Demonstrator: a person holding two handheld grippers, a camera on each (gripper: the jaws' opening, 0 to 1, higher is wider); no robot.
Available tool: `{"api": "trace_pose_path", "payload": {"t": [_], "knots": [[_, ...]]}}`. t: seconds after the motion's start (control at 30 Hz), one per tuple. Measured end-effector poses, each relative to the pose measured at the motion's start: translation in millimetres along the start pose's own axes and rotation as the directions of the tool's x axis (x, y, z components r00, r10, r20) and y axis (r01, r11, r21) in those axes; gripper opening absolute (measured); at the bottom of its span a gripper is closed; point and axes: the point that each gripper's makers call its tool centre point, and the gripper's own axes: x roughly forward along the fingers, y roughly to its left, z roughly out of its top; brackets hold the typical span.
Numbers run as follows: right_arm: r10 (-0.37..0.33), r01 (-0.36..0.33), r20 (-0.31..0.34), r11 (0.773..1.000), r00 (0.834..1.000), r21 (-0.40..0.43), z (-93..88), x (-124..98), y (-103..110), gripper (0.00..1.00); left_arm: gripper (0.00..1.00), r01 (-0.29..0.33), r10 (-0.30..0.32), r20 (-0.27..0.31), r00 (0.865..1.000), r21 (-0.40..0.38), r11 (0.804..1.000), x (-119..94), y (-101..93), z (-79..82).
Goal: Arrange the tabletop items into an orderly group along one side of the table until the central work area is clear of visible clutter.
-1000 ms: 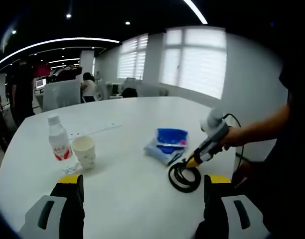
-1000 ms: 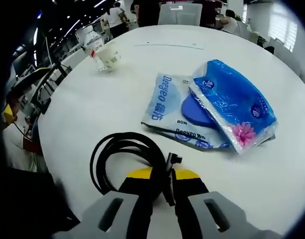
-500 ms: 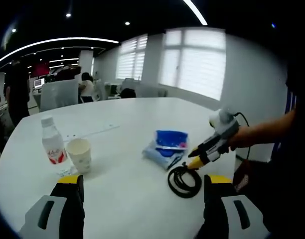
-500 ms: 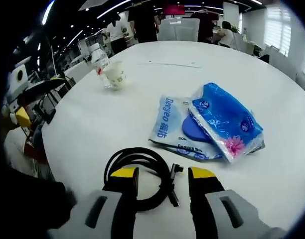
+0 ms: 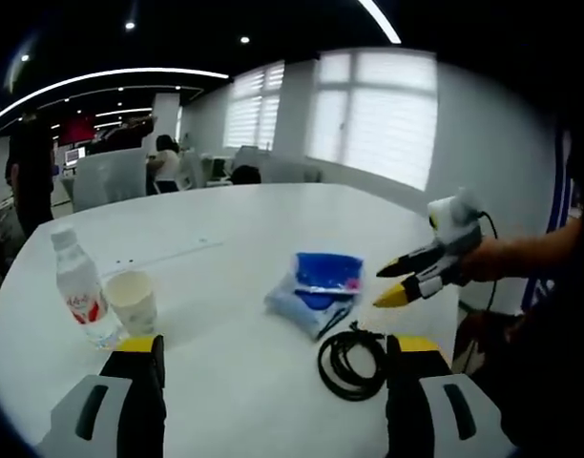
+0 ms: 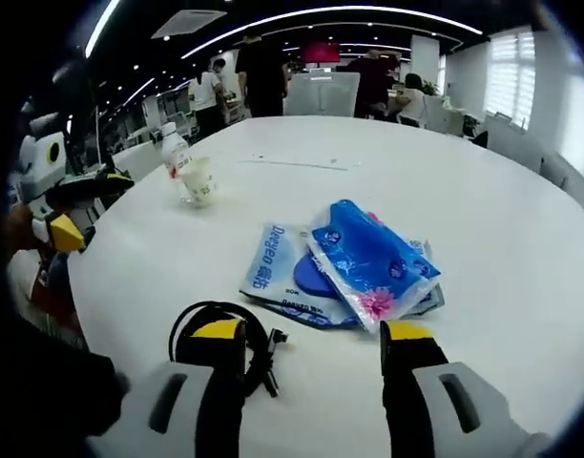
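Judged from the present layout, little of the tidying is done: the items are spread over the white table point(image 5: 273, 219) in two clusters, and none is gathered along one edge.

With the blue tissue packs point(image 5: 319, 286) taken as landmark, in the left gripper view the water bottle point(image 5: 77, 296) and paper cup point(image 5: 132, 301) are seen well to their left, standing upright just beside each other. The coiled black cable point(image 5: 352, 361) lies near the packs on their near right side, flat on the table and held by nothing. Two or more packs are stacked loosely, a bright blue one on a paler one, crumpled and soft-looking.

The left gripper point(image 5: 273, 382) is held with its jaws wide apart and empty, short of the table items. The right gripper point(image 5: 395, 283) is seen raised above the cable, right of the packs, jaws parted and empty; in its own view point(image 6: 314, 358) the gap is wide, with the cable point(image 6: 225, 336) at the left jaw.

All items appear left to be moved.
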Motion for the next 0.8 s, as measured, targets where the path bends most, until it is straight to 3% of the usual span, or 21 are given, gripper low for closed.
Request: {"api": "trace_pose_path", "payload": {"t": [0.27,0.8], "knots": [[-0.064,0.064,0.006,0.998,0.998,0.024,-0.6,-4.7,-41.5,0.52,0.88,0.014,-0.015,-0.013,1.0,-0.011,1.0,21.2,-14.9,1.1],[-0.097,0.098,0.033,0.995,0.995,-0.01,-9.8,7.9,-87.7,0.35,0.76,0.018,-0.021,-0.057,0.998,-0.06,0.998,62.8,-33.4,-10.7]]}}
